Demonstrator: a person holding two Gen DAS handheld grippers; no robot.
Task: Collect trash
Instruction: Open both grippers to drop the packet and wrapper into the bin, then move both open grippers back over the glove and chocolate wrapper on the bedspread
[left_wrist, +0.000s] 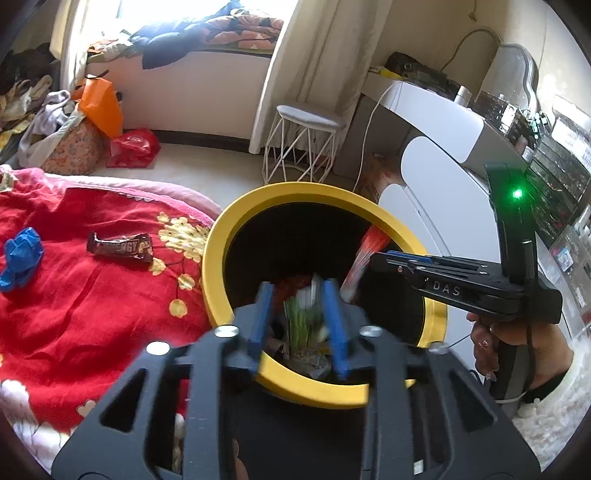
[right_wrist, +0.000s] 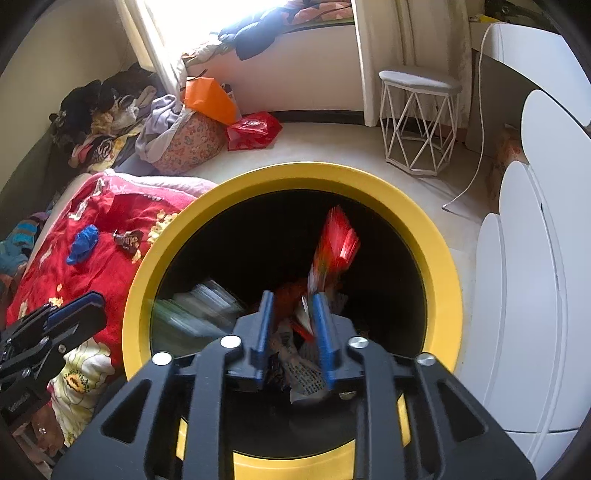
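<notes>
Hovering over the round yellow-rimmed black trash bin (left_wrist: 218, 258), the left gripper (left_wrist: 299, 321) shows narrow jaws with a blurred green-and-white wrapper (left_wrist: 304, 317) between them; whether they grip it I cannot tell. A brown snack-bar wrapper (left_wrist: 120, 246) and crumpled blue scrap (left_wrist: 20, 256) lie on the red floral blanket (left_wrist: 92, 314), near its bin-side edge, uncollected.

From the right wrist, the right gripper (right_wrist: 293, 332) sits narrowly parted above the bin; a red foil packet (right_wrist: 338, 240) appears blurred inside. Releasing off-centre could drop trash outside the rim.
</notes>
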